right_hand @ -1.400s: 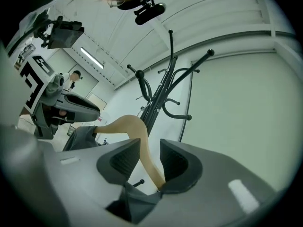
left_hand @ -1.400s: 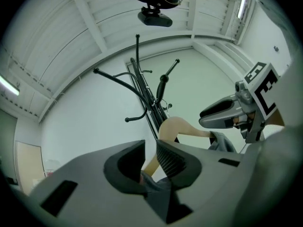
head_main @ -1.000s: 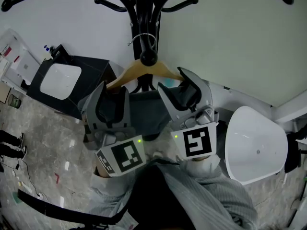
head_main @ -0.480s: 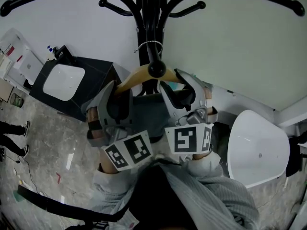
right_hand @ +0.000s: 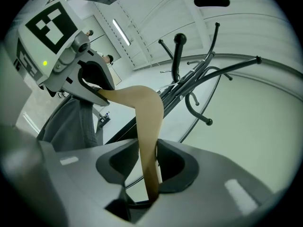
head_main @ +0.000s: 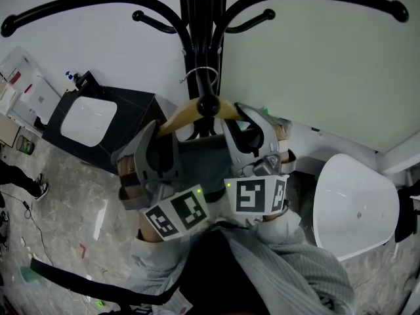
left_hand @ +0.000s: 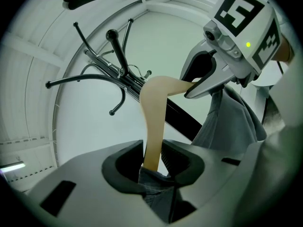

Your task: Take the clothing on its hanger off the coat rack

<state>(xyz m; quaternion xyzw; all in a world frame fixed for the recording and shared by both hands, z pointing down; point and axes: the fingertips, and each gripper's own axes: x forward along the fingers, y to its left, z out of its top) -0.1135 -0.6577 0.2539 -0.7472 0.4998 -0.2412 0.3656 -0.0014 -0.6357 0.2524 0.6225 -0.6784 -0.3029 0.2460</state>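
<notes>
Behind the coat rack [head_main: 200, 25] peg's knob [head_main: 207, 104], the hanger's [head_main: 180, 115] wire hook [head_main: 199, 69] hangs

A pale wall [head_main: 315, 64] is rising behind; a speckled grey floor [head_main: 72, 202] is spreading below; a dark cabinet [head_main: 134, 107] is standing left, a white rounded chair [head_main: 354, 209] right; a ceiling strip light [right_hand: 120, 32] is glowing.

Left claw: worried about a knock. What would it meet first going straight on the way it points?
Its jaws have just been closing on the tan wooden hanger. Straight on, the left claw likely meets the black metal coat rack pole first; depth is unclear.
</notes>
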